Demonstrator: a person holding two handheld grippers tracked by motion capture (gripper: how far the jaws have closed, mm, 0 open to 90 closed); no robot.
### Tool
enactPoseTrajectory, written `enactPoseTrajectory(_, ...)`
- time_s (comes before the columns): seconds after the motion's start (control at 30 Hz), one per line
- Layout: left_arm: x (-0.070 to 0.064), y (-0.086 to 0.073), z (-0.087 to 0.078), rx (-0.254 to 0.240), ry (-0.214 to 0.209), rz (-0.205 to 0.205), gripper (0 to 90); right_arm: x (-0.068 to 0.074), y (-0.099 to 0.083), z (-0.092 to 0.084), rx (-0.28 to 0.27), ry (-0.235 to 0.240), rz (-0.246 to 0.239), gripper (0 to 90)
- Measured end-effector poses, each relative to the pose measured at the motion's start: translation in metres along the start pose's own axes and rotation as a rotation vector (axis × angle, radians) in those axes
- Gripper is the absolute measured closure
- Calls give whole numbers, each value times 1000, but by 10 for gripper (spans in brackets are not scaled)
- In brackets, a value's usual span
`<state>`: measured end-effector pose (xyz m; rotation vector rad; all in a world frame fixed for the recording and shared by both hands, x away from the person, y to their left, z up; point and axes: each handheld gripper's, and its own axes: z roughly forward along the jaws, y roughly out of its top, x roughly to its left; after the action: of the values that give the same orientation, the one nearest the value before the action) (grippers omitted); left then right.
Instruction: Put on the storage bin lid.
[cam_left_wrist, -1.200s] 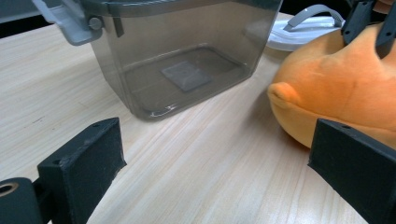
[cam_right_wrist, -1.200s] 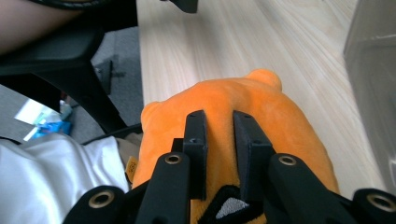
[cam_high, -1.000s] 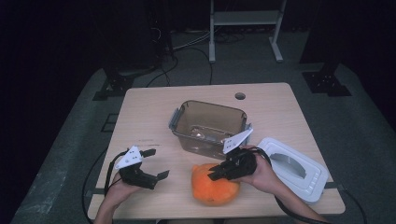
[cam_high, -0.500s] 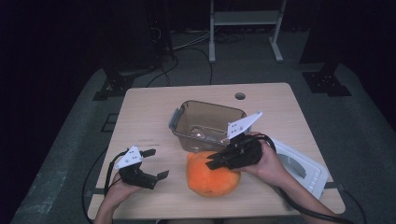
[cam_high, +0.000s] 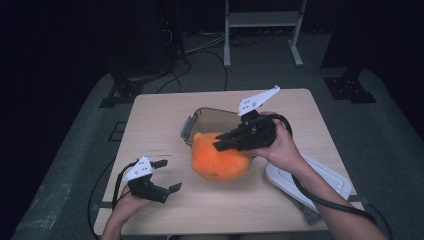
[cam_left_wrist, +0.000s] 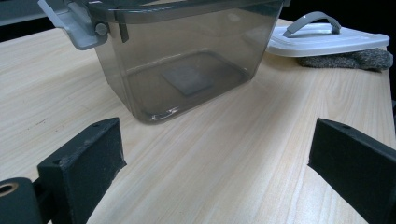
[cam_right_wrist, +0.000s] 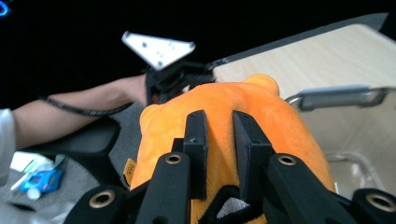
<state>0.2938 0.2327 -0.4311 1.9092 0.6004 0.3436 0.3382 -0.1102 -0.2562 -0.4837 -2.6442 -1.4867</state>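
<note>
An orange plush toy (cam_high: 220, 159) hangs above the table just in front of a clear grey plastic box (cam_high: 200, 119). My right gripper (cam_high: 221, 145) is shut on the top of the toy. In the right gripper view the two jaws (cam_right_wrist: 218, 122) pinch the orange plush (cam_right_wrist: 285, 121), with the box (cam_right_wrist: 359, 126) to the right. My left gripper (cam_high: 169, 175) rests low at the table's front left, open and with nothing in it. In the left gripper view its jaws (cam_left_wrist: 217, 158) stand wide apart facing the box (cam_left_wrist: 187, 60), which has nothing inside it.
A white lid (cam_high: 305, 180) with a grey handle lies at the front right of the wooden table (cam_high: 160, 120), on a grey cloth (cam_left_wrist: 355, 58). The box has a grey latch (cam_left_wrist: 74, 25) at its end. Dark floor, cables and stands surround the table.
My right gripper has risen with the orange plush, lifting it off the table and toward the box. The left gripper has stayed where it was.
</note>
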Motion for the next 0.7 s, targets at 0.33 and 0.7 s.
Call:
enactPoseTrajectory(0.33,-1,0,1,-2,-4,-3,26,-28,24,2,-28,-65,21,759)
enactPoseTrajectory(0.7,0,-1,1,-3,-7,-2,26,-63,28,16,-19,-119,61,758)
